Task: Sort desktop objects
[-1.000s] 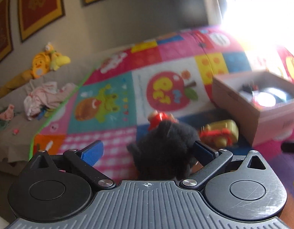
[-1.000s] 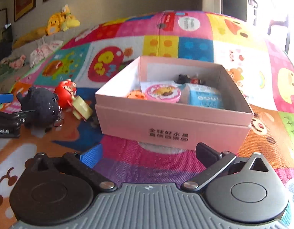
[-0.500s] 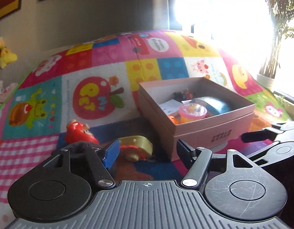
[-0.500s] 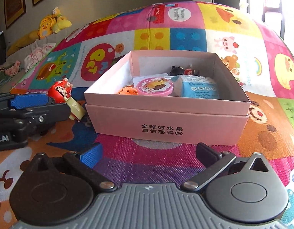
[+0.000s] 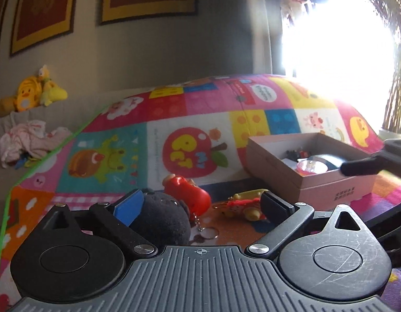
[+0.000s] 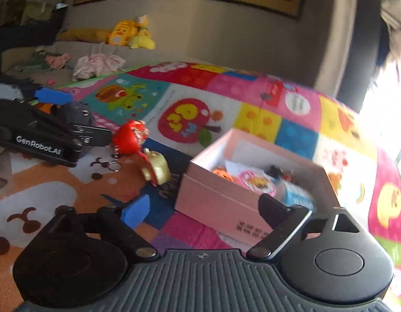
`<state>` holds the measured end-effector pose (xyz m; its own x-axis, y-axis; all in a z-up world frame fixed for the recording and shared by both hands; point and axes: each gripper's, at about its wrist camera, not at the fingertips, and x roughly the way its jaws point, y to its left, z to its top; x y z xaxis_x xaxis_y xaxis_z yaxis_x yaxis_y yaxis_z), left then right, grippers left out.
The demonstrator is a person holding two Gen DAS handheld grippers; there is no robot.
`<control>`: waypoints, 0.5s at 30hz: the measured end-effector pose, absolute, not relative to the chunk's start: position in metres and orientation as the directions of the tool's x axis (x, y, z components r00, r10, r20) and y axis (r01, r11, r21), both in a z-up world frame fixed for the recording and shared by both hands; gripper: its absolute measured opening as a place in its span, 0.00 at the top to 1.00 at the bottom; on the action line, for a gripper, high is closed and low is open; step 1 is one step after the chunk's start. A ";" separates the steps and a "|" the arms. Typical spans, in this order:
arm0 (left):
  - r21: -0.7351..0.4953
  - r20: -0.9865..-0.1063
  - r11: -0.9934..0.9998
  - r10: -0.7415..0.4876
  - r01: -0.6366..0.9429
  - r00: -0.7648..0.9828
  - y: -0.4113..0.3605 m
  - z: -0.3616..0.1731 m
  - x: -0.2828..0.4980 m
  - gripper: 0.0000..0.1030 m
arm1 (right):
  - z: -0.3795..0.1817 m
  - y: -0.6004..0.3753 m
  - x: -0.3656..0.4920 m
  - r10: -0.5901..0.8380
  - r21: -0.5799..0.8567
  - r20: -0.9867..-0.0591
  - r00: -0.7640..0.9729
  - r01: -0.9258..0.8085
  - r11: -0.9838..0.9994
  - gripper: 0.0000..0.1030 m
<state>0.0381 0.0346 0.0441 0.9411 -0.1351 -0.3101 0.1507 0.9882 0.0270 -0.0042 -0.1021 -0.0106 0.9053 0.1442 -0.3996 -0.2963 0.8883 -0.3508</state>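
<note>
**Stock on the play mat: both grippers over loose toys and a pink box**

Your left gripper (image 5: 200,202): jaws wide and opening. The black plush ball (image 5: 161,218) sits between the fingers, against the blue pad (image 5: 128,206) on the left; the right-hand finger stands clear of it, so nothing is clamped.

Your right gripper (image 6: 203,208): jaws part-way apart and closing, with only bare mat between the fingers. Nothing is held.

Just beyond your left gripper:
- Red figure toy (image 5: 187,189), lying on its side, just to the right of the plush ball, with a small key ring on the mat below it.
- Yellow toy with red trim (image 5: 243,204), right of the red figure, near the box's near-left corner.

Further right:
- Pink cardboard box (image 5: 273,166), open-topped, resting on the mat. It holds a round pink-lidded tub (image 6: 257,182), a blue packet (image 6: 296,195), an orange item (image 6: 221,173) and a small dark toy (image 6: 277,170). Your right gripper's finger reaches over the box's right side in the left wrist view.

Underneath everything: patchwork play mat (image 5: 190,119) with an apple panel and a frog panel.

Far left: beige sofa (image 5: 2,130) carrying yellow plush toys (image 5: 36,91) and a pale pink bundle of cloth (image 5: 26,137).
</note>
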 end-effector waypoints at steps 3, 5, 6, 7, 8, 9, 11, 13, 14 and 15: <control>-0.079 -0.307 0.991 -0.131 0.112 0.943 0.053 0.052 0.035 0.03 | -0.010 -0.072 0.011 0.158 -0.426 -0.411 0.898 -0.343 0.837 0.45; -0.127 -0.317 0.989 -0.114 0.077 0.942 0.067 0.057 0.035 0.03 | -0.015 -0.056 0.027 0.137 -0.460 -0.420 0.897 -0.340 0.820 0.48; -0.157 -0.321 0.985 -0.124 0.076 0.939 0.073 0.058 0.034 0.03 | -0.017 -0.050 0.036 0.129 -0.466 -0.427 0.895 -0.340 0.817 0.50; -0.188 -0.324 0.979 -0.137 0.079 0.936 0.079 0.060 0.034 0.03 | -0.019 -0.044 0.045 0.120 -0.469 -0.438 0.891 -0.341 0.815 0.51; -0.213 -0.325 0.974 -0.149 0.082 0.934 0.082 0.061 0.032 0.03 | -0.021 -0.039 0.053 0.108 -0.472 -0.449 0.887 -0.338 0.814 0.54; -0.228 -0.324 0.970 -0.159 0.086 0.933 0.084 0.063 0.030 0.03 | -0.022 -0.035 0.060 0.099 -0.472 -0.459 0.883 -0.337 0.815 0.59; -0.214 -0.311 0.973 -0.150 0.084 0.938 0.084 0.065 0.026 0.03 | -0.023 -0.029 0.071 0.091 -0.466 -0.490 0.867 -0.348 0.814 0.68; -0.182 -0.303 0.980 -0.134 0.081 0.943 0.080 0.067 0.021 0.03 | -0.019 -0.029 0.072 0.098 -0.457 -0.494 0.864 -0.354 0.816 0.72; -0.173 -0.300 0.981 -0.134 0.084 0.944 0.078 0.068 0.019 0.03 | -0.015 -0.031 0.069 0.109 -0.440 -0.506 0.856 -0.365 0.821 0.78; -0.168 -0.298 0.982 -0.139 0.091 0.944 0.077 0.069 0.018 0.03 | -0.008 -0.036 0.062 0.141 -0.393 -0.523 0.841 -0.384 0.836 0.79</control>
